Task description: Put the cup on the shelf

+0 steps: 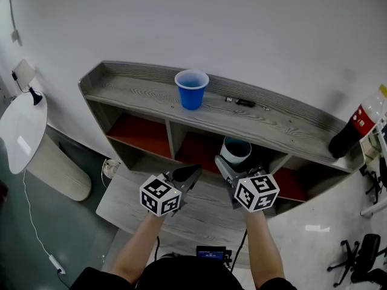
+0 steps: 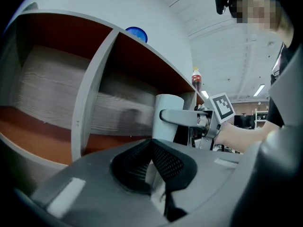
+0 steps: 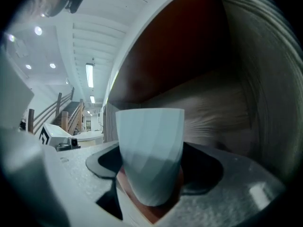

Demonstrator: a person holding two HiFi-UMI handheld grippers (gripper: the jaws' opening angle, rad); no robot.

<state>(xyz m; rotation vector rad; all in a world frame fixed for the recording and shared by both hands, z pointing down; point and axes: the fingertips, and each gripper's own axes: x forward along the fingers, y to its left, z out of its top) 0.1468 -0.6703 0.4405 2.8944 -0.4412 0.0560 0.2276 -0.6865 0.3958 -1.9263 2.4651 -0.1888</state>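
Note:
A pale white cup (image 1: 236, 151) stands upright between the jaws of my right gripper (image 1: 237, 163), which is shut on it at the mouth of the shelf's middle lower compartment. In the right gripper view the cup (image 3: 150, 150) fills the centre, with red-brown shelf wall behind it. The left gripper view shows the same cup (image 2: 166, 112) with a grey finger across it. My left gripper (image 1: 192, 173) is shut and holds nothing, just left of the cup; its black pads (image 2: 163, 162) meet. The grey wooden shelf (image 1: 151, 92) has red-floored compartments.
A blue cup (image 1: 191, 88) stands on the shelf's top board, with small dark items (image 1: 245, 102) to its right. A cola bottle (image 1: 357, 128) stands at the shelf's right end. A white round table (image 1: 21, 128) is at the left, office chairs (image 1: 363, 258) at the right.

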